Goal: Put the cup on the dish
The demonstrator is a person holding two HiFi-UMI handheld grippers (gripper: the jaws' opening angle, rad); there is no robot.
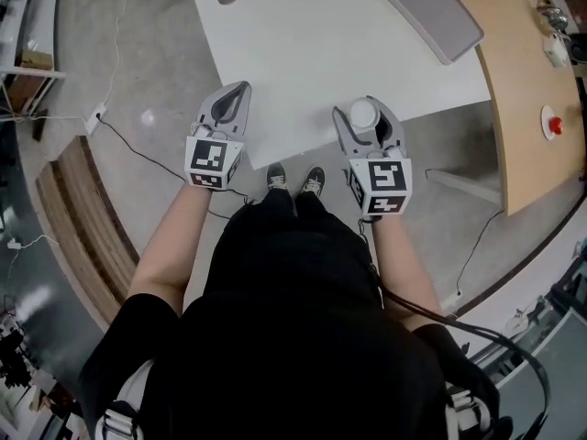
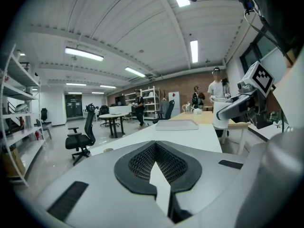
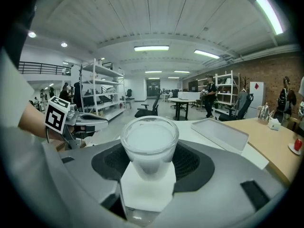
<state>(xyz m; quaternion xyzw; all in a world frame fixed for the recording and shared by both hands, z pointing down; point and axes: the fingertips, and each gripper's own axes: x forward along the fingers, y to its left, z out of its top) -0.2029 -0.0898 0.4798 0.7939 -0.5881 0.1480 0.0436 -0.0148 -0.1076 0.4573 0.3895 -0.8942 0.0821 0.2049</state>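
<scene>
The right gripper is clamped on a small round cup of frosted white material, held upright, probably so that it can be carried level. The left gripper is closed on nothing, its ribbed black pads together. The dish, a shallow grey rectangular tray, is seen well apart at the far side of the smooth white table.

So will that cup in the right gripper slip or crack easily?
Probably rigid: the cup shows a round rim while clamped. Its smooth, glassy wall may be slippery, though the ribbed pads likely help. Small, so probably light.
</scene>
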